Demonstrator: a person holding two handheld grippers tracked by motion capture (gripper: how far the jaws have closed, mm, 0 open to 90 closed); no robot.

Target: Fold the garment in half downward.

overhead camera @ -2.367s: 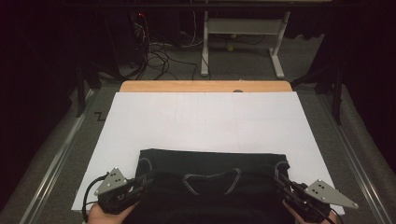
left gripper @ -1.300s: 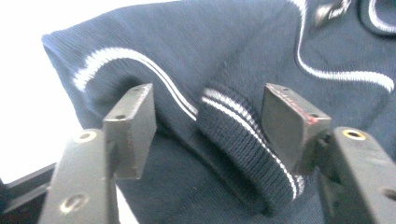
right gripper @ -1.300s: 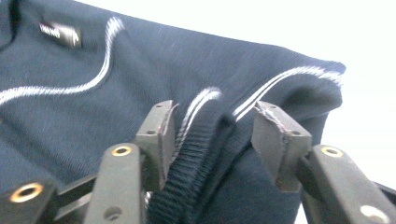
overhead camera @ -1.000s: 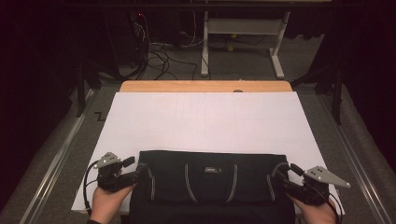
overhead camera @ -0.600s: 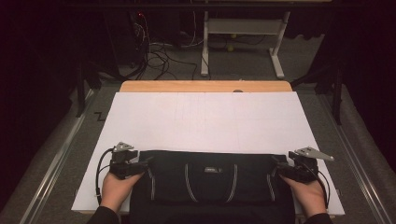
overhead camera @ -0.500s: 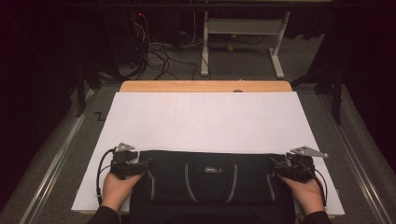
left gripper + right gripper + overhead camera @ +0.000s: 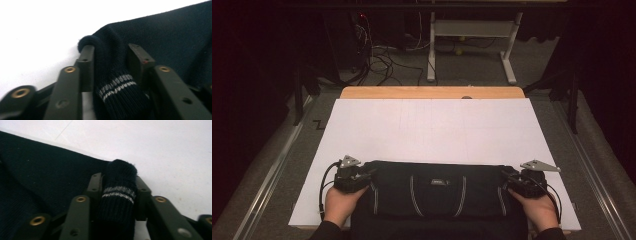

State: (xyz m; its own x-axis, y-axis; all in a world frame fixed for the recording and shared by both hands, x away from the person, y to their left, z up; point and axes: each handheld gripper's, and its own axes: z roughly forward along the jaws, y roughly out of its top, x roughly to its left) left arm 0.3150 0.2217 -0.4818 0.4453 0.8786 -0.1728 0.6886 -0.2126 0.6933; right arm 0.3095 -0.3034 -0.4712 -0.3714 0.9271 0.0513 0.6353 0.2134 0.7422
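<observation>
A dark navy knitted garment (image 7: pixel 439 192) with thin grey stripes lies flat at the near edge of the white sheet (image 7: pixel 432 125). My left gripper (image 7: pixel 368 175) is at its far left corner, my right gripper (image 7: pixel 507 180) at its far right corner. In the left gripper view, the left gripper (image 7: pixel 110 53) has just been closing and now pinches a bunched, striped fold of the knit (image 7: pixel 112 82). In the right gripper view, the right gripper (image 7: pixel 119 182) has likewise just closed on a rolled, striped fold (image 7: pixel 120 192). A hand holds each gripper from below.
The white sheet covers a wooden table whose far edge (image 7: pixel 432 92) shows. Metal rails run along both sides of the table. Beyond it are loose cables (image 7: pixel 382 55) and a white desk frame (image 7: pixel 472 30) on the grey floor.
Both grippers have moved up and inward from beside the garment onto its far corners, and their jaws have closed on the knit. The garment itself has stayed flat.
</observation>
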